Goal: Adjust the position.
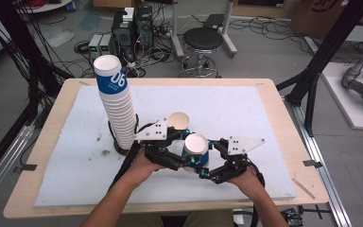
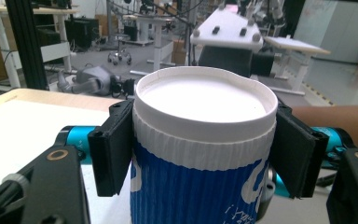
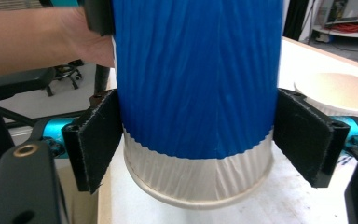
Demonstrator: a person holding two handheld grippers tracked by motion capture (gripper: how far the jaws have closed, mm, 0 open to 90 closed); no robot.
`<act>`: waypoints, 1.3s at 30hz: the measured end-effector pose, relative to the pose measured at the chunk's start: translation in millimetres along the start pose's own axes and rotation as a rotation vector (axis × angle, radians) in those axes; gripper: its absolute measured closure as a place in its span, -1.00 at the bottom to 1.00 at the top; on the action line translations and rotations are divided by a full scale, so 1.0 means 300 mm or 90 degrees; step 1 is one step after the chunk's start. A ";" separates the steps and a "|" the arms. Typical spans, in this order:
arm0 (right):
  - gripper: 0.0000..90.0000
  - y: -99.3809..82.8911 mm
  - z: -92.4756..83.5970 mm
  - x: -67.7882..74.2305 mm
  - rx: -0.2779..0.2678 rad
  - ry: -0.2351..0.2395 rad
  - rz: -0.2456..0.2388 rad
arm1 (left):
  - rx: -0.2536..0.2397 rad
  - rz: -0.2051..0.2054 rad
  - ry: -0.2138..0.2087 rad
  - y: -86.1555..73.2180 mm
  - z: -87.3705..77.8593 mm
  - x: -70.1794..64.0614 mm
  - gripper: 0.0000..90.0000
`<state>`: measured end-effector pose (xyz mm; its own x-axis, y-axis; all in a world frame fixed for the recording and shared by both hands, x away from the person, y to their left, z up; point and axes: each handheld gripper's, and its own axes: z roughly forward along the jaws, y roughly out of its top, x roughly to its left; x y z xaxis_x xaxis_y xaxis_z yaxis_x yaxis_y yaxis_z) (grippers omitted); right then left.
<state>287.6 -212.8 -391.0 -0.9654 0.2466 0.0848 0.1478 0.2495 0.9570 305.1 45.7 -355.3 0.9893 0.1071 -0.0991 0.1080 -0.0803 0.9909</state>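
A blue-sleeved white paper cup stands upright between both grippers at the table's middle front. My left gripper comes in from the left. In the left gripper view it is shut on the cup, with both pads pressed just under the rim. My right gripper comes in from the right and lower. In the right gripper view it is shut on the cup near the base, where the blue sleeve ends. The cup's interior is empty.
A tall leaning stack of paper cups stands at the left on the white mat. A single empty cup stands just behind the held one, and its rim lies close to my right gripper. The wooden table edge borders the mat.
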 end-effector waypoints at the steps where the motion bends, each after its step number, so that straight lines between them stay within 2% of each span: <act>1: -0.58 -0.002 0.002 -0.001 0.000 0.004 0.000 | -0.002 0.001 -0.001 0.001 0.001 0.000 -0.34; 8: -0.57 -0.009 0.001 -0.003 -0.004 0.011 0.003 | -0.005 0.001 -0.003 0.001 0.002 -0.001 -0.34; 14: -0.40 -0.004 -0.006 -0.001 0.007 0.008 -0.015 | -0.009 0.002 -0.005 0.001 0.001 -0.002 -0.32; 18: -0.33 0.000 -0.007 0.001 0.020 0.008 -0.021 | -0.001 0.005 -0.003 -0.001 0.002 -0.005 -0.32; 20: -0.32 0.001 -0.008 0.002 0.028 0.009 -0.021 | 0.007 0.006 0.008 0.000 0.005 -0.014 -0.34; 21: -0.32 0.001 -0.008 0.002 0.030 0.009 -0.022 | 0.013 0.004 0.013 0.001 0.007 -0.019 -0.40; 23: -0.32 0.000 -0.010 0.000 0.035 0.006 -0.022 | 0.022 -0.017 0.012 0.001 0.008 -0.019 -0.63; 24: -0.32 -0.001 -0.013 -0.001 0.037 0.005 -0.019 | 0.027 -0.018 0.011 0.000 0.007 -0.018 -0.66; 33: -0.32 0.000 -0.036 -0.009 0.073 -0.006 -0.027 | 0.062 -0.014 0.023 0.004 -0.025 -0.017 -0.66; 39: -0.32 0.015 -0.041 -0.015 0.133 -0.009 -0.046 | 0.099 -0.009 0.029 0.021 -0.043 -0.015 -0.66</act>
<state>289.9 -224.4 -383.7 -0.9721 0.2343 0.0123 0.1210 0.4559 0.8818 300.1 57.5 -347.4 0.9826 0.1532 -0.1054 0.1392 -0.2305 0.9631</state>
